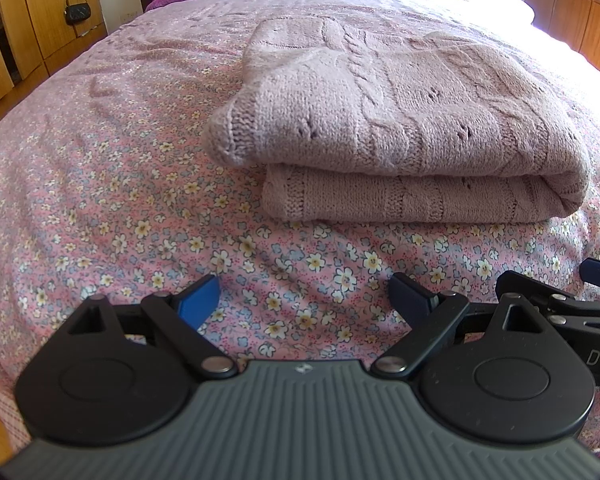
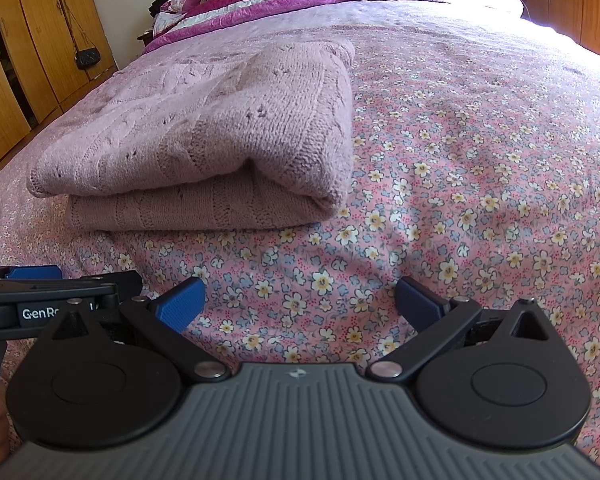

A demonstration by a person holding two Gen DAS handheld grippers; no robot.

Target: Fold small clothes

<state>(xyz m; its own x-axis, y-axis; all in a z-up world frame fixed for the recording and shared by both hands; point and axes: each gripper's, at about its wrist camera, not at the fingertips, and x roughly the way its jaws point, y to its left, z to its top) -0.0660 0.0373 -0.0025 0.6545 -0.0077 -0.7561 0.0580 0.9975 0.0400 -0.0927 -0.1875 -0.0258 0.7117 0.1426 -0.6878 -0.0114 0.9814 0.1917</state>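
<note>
One garment, a mauve knitted sweater (image 1: 388, 128), is seen lying on the bed (image 1: 100, 184), already doubled over into a compact bundle of at least two layers. The folding of this piece is judged to be essentially done; the upper layer overhangs the lower one slightly at one corner, so a minor squaring-up may be left. No other small clothes are shown, so whether more remain cannot be told.

The left claw (image 1: 306, 300) is held released, its blue pads set wide apart with nothing but floral bedsheet (image 1: 292, 256) between them. The sweater lies ahead of it and somewhat to its right, apart from the fingertips, with a strip of bare sheet between.

The right claw (image 2: 300, 300) is likewise released and empty. From it, the sweater (image 2: 204, 148) lies ahead and to its left, its folded edge facing the claw and clear of the pads.

Both claws are seen side by side near the bed's near edge, each appearing at the margin of the other's view. Neither is in contact with the garment. A wardrobe (image 2: 24, 40) stands beyond the bed to the left.
</note>
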